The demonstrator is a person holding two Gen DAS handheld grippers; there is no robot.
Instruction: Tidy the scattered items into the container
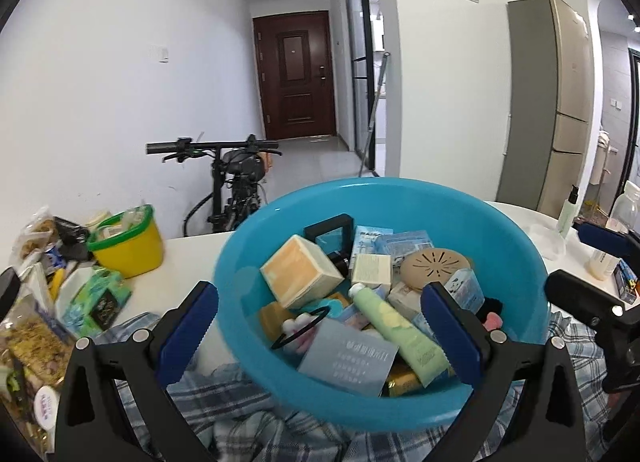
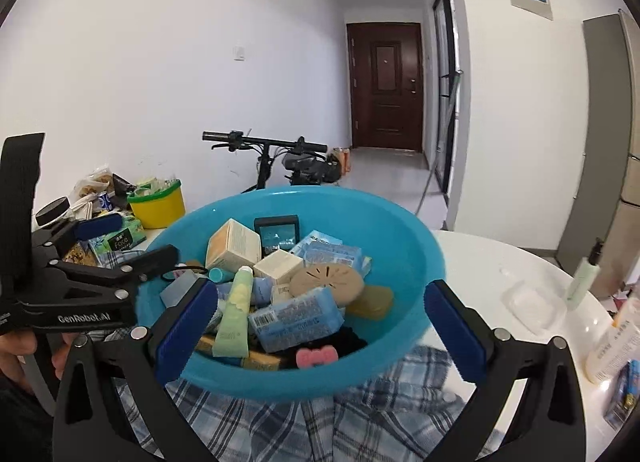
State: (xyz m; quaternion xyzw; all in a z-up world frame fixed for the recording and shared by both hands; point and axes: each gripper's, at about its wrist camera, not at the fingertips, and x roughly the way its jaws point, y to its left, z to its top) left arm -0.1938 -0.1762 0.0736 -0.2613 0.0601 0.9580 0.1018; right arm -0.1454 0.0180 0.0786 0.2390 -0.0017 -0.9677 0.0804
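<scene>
Both grippers hover at the near side of the blue basin (image 1: 516,262), centre of each frame, and it is heaped: orange box (image 1: 300,270), green tube (image 1: 400,330), tan vented disc (image 1: 434,264), blue packets (image 2: 296,312). Left gripper (image 1: 320,334) has its jaws wide apart with nothing between them; right gripper (image 2: 320,326) is the same, spread and unloaded. The risk: the basin sits partly on a rumpled plaid cloth (image 2: 360,414), so a nudge at the rim could tip or slide it. The pile could shed the grey card (image 1: 348,358) at lower centre. Loose bottles (image 2: 582,282) wait at right
</scene>
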